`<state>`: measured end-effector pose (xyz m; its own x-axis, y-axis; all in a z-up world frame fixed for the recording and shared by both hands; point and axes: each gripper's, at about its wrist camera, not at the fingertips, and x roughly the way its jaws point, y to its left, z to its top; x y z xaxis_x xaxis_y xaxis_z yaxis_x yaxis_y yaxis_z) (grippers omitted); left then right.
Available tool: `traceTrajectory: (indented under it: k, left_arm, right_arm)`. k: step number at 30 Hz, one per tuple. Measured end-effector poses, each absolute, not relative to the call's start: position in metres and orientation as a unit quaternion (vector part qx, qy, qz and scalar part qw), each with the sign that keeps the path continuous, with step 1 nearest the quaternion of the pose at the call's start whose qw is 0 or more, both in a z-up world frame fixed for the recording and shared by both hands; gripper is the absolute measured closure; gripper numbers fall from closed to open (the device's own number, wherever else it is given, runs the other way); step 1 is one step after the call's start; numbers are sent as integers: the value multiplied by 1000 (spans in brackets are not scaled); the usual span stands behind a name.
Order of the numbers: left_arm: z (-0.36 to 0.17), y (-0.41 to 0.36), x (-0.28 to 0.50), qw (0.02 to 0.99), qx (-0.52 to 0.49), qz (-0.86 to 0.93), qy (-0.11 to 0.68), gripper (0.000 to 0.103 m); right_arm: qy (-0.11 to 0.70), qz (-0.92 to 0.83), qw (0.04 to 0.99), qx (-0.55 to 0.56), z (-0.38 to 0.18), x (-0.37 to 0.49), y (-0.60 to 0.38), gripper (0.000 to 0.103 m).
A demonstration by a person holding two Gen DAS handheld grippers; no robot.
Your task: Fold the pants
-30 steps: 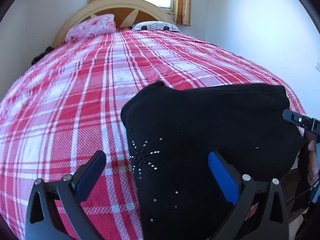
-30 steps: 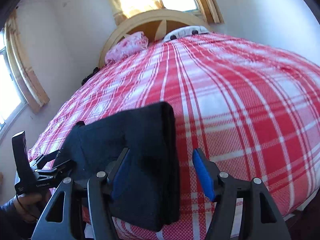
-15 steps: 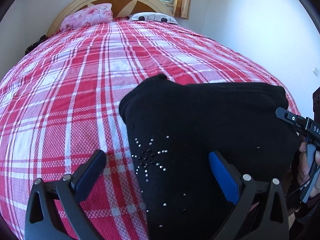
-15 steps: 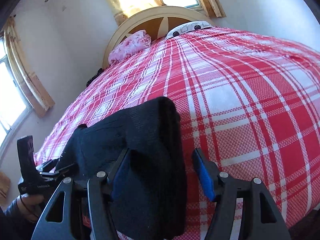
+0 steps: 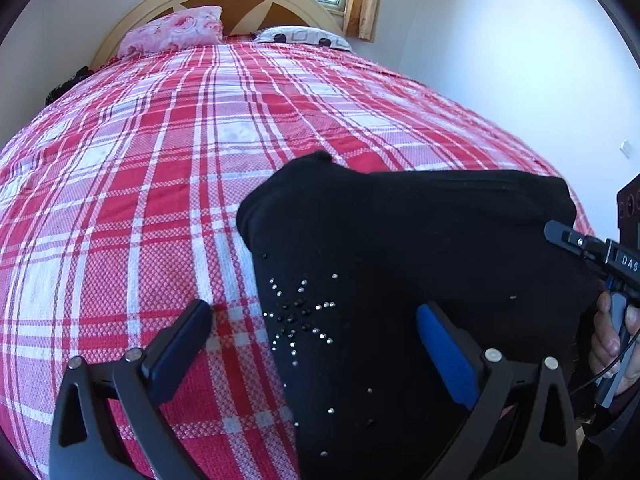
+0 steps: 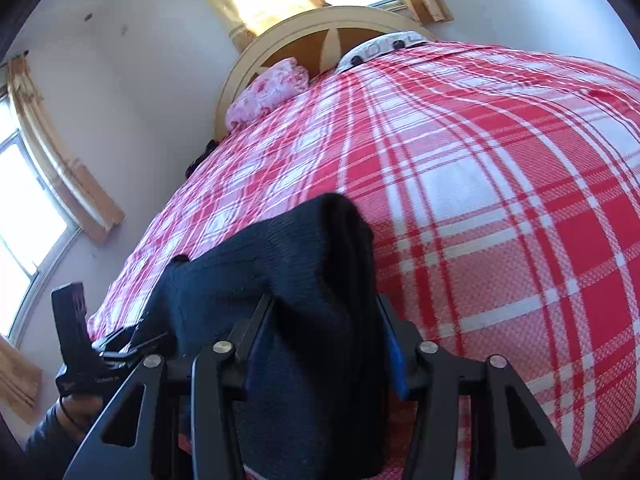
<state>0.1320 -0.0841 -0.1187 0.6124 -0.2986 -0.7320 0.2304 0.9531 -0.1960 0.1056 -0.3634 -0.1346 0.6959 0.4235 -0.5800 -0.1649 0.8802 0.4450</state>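
While the black pants (image 5: 400, 264) lie folded into a compact stack at the bed (image 5: 160, 184) edge, the right claw (image 6: 326, 336) grips them; the left claw (image 5: 316, 344) spreads wide. Judged nearly complete.

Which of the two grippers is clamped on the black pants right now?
The right gripper: its fingers pinch the folded black pants. The left gripper is wide open, one finger over the red plaid bedspread.

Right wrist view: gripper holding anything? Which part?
Yes. The right gripper is shut on the black pants, clamping the thick folded edge nearest it. The left gripper is open and holds nothing.
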Motion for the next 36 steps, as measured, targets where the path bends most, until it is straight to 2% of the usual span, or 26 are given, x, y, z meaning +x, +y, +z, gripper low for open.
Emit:
traceTrajectory:
  k: [4, 8, 14, 17, 20, 25, 27, 30, 36]
  left_arm:
    - [-119, -84, 131, 899, -44, -155, 407, 1]
    - [-116, -78, 129, 904, -59, -152, 396, 16]
    - [-118, -59, 131, 897, -123, -167, 391, 21]
    - [-117, -64, 136, 896, -115, -163, 397, 23]
    - [-113, -71, 132, 892, -112, -194, 393, 68]
    - [-111, -72, 126, 899, -105, -190, 381, 73]
    - [-110, -66, 125, 898, -124, -192, 376, 82]
    - [-106, -58, 119, 901, -145, -188, 362, 87]
    - [-95, -48, 104, 911, -142, -179, 343, 90]
  right_arm:
    - [353, 187, 898, 182, -135, 102, -358, 65]
    - [355, 175, 904, 162, -134, 102, -352, 71]
    - [352, 172, 907, 153, -133, 99, -351, 72]
    - [357, 172, 904, 162, -137, 103, -353, 72]
    - [353, 165, 908, 150, -135, 101, -350, 72]
    - [346, 162, 914, 136, -131, 96, -346, 72]
    - [346, 163, 914, 135, -130, 96, -347, 73]
    - [342, 166, 916, 132, -128, 92, -345, 73]
    - [329, 176, 919, 123, -117, 83, -336, 74]
